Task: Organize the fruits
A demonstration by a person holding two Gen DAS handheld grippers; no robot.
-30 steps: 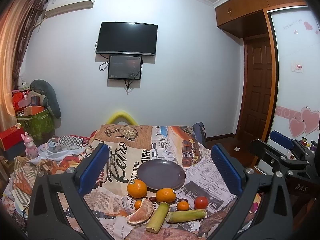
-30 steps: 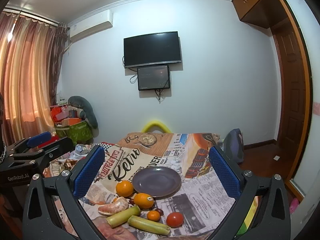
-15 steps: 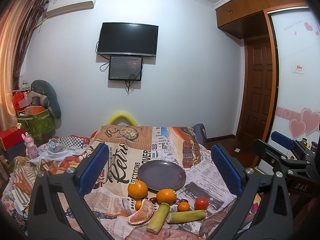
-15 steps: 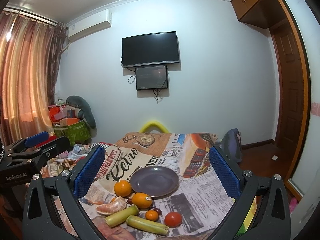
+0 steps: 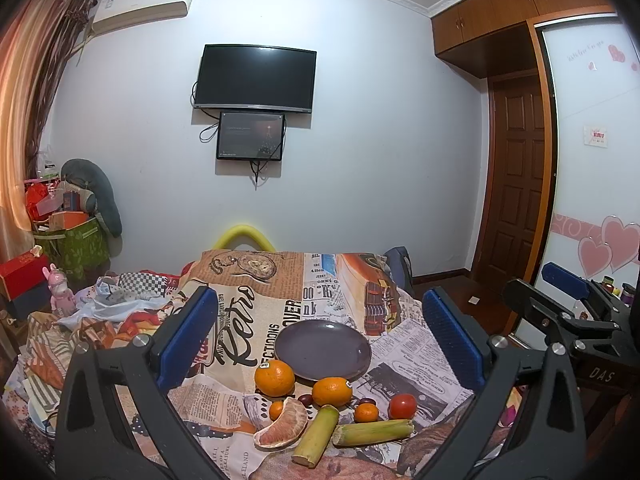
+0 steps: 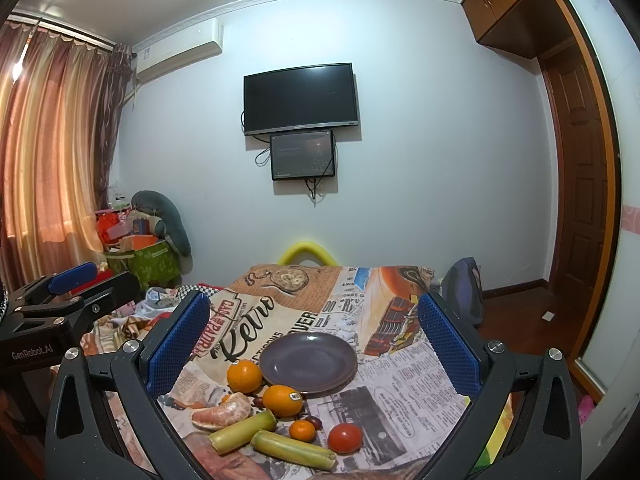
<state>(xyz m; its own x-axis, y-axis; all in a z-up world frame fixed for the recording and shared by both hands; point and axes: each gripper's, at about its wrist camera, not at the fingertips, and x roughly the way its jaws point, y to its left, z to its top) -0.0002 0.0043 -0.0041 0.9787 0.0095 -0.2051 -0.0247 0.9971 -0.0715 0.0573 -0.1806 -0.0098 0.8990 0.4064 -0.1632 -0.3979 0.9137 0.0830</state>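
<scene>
2 claws hover apart above the surface, holding nothing: left claw [image 5: 318, 336] and right claw [image 6: 314, 336], jaws spread wide. Below and between their fingers, the fruits [image 5: 332, 392] lie clustered just beside the purple plate [image 5: 322, 349].

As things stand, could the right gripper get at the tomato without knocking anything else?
Probably yes. The right gripper is open, and the tomato sits at the right end of the fruit cluster, with bare tablecloth on its right. Only the small tangerine lies close on its left.
</scene>
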